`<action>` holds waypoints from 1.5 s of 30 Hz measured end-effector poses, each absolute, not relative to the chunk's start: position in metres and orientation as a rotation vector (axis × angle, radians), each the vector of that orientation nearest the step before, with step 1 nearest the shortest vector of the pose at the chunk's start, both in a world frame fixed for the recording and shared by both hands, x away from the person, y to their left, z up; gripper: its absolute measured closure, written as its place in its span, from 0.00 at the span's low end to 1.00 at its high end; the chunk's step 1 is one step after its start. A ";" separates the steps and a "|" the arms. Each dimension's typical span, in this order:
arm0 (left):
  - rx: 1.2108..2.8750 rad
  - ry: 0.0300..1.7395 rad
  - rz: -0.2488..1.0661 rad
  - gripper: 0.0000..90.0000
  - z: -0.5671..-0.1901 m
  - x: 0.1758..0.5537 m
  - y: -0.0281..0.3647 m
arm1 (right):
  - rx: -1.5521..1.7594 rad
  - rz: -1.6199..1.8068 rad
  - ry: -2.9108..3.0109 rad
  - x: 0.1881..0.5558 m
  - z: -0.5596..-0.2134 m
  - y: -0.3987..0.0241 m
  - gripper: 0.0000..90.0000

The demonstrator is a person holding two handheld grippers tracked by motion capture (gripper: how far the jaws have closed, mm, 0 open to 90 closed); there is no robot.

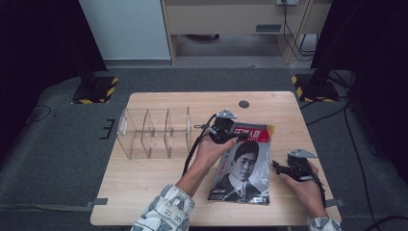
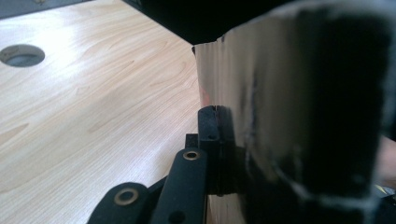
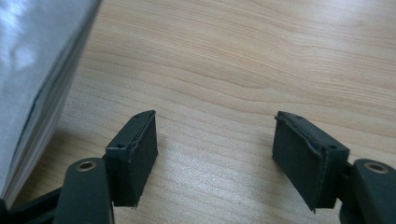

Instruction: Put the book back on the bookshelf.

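A glossy magazine (image 1: 243, 166), thin, floppy and likely slippery, lies on the worktop (image 1: 144, 178) right of a clear divider rack (image 1: 154, 132); left claw (image 1: 226, 136) clamps its top edge, right claw (image 1: 279, 167) gapes beside it.

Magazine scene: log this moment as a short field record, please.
held thing: glossy magazine with a portrait cover and red title band, far edge lifted
left tongs: shut on the magazine's edge
right tongs: open, nothing between the jaws, beside the magazine
surface: light wooden table
nearby: clear plastic divided rack, left of the magazine
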State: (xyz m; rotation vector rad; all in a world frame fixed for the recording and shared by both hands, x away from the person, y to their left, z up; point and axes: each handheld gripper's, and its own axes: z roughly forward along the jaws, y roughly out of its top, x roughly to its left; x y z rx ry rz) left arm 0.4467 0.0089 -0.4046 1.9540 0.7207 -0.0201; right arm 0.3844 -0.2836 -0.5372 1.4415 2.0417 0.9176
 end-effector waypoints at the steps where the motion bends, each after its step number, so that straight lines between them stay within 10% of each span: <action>1: 1.949 0.717 -0.019 0.96 -0.403 0.446 0.009 | 1.449 0.921 2.041 0.385 -0.537 -0.284 0.34; 45: 1.777 0.685 0.127 0.96 -0.339 0.413 0.086 | 1.455 0.919 2.046 0.385 -0.538 -0.283 0.30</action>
